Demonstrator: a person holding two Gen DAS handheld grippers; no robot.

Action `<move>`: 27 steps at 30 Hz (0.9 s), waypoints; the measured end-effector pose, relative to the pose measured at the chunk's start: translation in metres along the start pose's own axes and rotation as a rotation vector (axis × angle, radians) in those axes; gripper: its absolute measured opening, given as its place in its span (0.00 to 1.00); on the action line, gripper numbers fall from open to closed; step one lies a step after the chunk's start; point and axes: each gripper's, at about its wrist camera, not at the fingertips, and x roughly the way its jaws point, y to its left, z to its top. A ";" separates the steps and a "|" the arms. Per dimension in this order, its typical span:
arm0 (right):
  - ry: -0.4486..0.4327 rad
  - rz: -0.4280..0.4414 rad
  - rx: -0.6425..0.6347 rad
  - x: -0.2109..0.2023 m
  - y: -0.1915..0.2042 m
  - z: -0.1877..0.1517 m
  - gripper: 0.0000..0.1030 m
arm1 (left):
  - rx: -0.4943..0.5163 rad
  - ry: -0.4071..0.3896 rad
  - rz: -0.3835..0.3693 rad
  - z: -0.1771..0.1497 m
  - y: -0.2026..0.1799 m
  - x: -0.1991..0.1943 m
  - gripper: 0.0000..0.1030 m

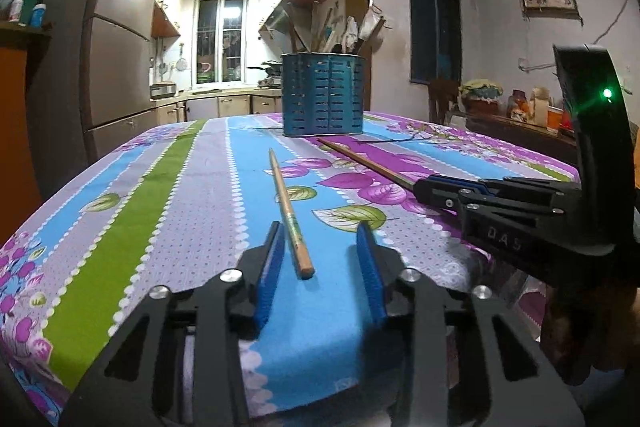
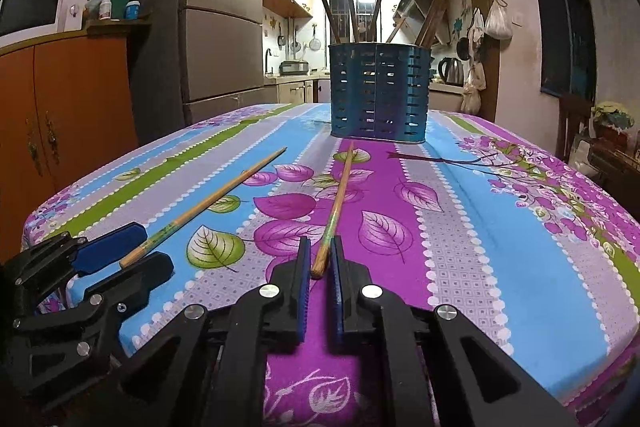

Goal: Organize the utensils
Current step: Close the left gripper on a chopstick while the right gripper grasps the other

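2 long thin wooden chopsticks to handle, pale tan, each with a greenish painted band near the thick end. Probably very light and stiff, yet smooth and round, so easy to roll on the cloth or to swing in a weak pinch. Best taken close to the thick end, squarely across the pads.

Flat on the desk [image 2: 500, 227] with its flowered cloth: the left chopstick [image 1: 286, 205], thick end lying between the pads of the left gripper [image 1: 319, 229], jaws partly open, right pad clearly apart from the wood, no squeeze yet.

Also flat on the cloth: the right chopstick [image 2: 340, 195], thick end pinched in the closed right gripper [image 2: 320, 241].

Beyond both tips, upright: a blue perforated metal utensil holder [image 2: 379, 91], several sticks already inside.
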 end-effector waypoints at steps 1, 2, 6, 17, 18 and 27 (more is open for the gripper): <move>-0.003 -0.002 -0.003 -0.001 0.001 -0.001 0.11 | -0.008 0.001 0.002 0.000 0.002 0.000 0.26; -0.007 -0.004 -0.008 -0.001 0.001 -0.002 0.11 | -0.012 0.000 0.007 0.000 0.003 -0.001 0.23; -0.015 0.001 0.001 -0.001 0.000 -0.002 0.11 | -0.024 -0.007 0.025 0.000 0.004 -0.001 0.19; -0.039 0.006 0.020 -0.001 -0.001 -0.006 0.10 | -0.039 -0.012 0.068 0.001 0.007 -0.002 0.05; -0.042 0.009 0.025 -0.001 -0.001 -0.006 0.09 | -0.042 -0.012 0.070 0.001 0.007 -0.002 0.05; -0.061 0.016 0.018 -0.021 -0.007 0.004 0.07 | -0.017 -0.063 0.077 0.019 -0.004 -0.016 0.05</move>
